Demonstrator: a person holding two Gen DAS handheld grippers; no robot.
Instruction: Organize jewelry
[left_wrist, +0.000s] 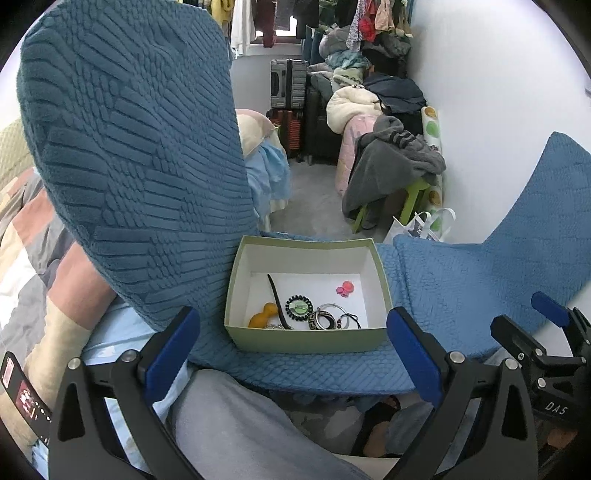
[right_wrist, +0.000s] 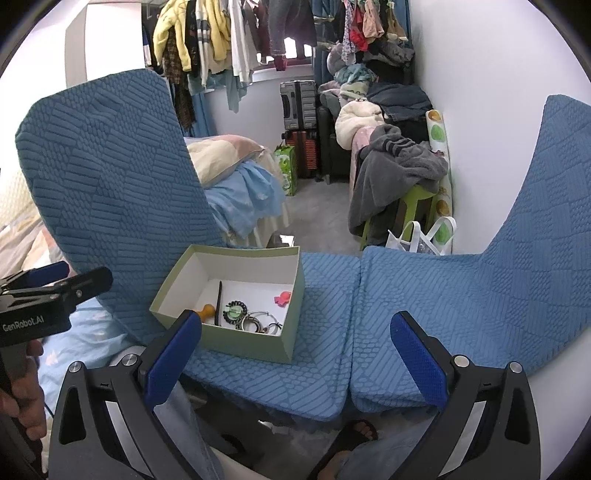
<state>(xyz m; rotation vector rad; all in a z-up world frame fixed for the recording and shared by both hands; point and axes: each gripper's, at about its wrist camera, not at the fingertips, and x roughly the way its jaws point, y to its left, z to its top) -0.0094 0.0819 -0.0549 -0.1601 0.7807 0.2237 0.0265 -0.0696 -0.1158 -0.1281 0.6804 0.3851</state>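
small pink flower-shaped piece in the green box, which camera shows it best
The left wrist view: the small pink flower-shaped piece lies alone on the white floor of the green cardboard box, seen almost head-on. The right wrist view shows it too, but smaller, at an angle, close to the box's right wall.

Support: two blue quilted chair seats (right_wrist: 424, 295), side by side, edges touching at a seam. Left seat (left_wrist: 314, 369) carries one open pale-green box (left_wrist: 306, 338), sitting flat near the left chair's backrest (left_wrist: 129, 166). Box (right_wrist: 255, 343) rests wholly on the left seat, clear of the seam. Right seat bare.
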